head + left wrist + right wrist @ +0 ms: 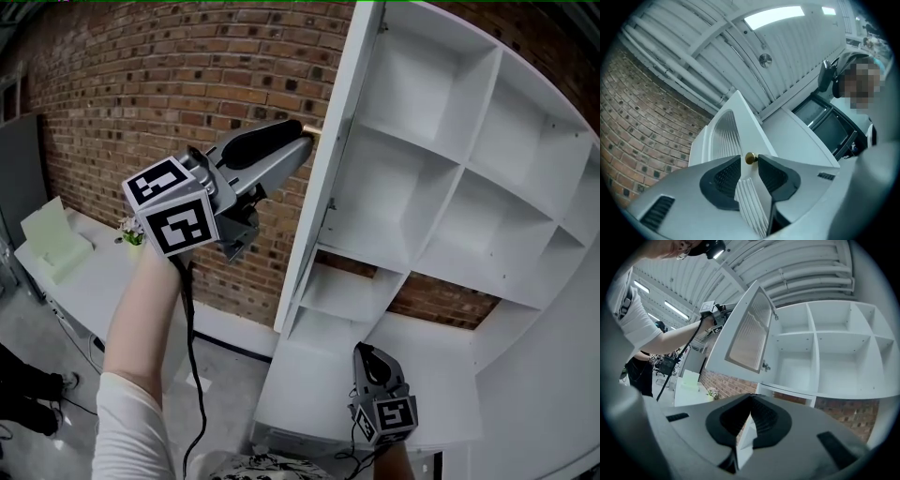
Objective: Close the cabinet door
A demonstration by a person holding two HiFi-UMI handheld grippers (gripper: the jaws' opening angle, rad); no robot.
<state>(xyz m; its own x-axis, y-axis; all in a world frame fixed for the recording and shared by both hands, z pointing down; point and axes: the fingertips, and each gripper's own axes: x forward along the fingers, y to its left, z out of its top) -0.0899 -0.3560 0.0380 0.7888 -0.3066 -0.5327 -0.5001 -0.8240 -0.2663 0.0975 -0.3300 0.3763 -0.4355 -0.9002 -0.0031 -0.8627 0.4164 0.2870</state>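
The white cabinet door (330, 159) stands wide open, edge-on in the head view, with a ribbed glass pane (723, 133) and a small brass knob (750, 158) on its free edge. My left gripper (305, 142) is raised to that knob (313, 131). Its jaws are open and the knob sits between the tips of my left gripper (749, 167) with a gap on each side. Low down, my right gripper (371, 354) points level at the lower cabinet. In its own view the right gripper (751, 414) is shut on the thin edge of a white panel (746, 440).
The open shelves (452, 183) lie right of the door, with a brick wall (141, 94) behind. A white table (89, 281) with a pale green box and a small plant stands at left. A black cable (192, 375) hangs from my left gripper.
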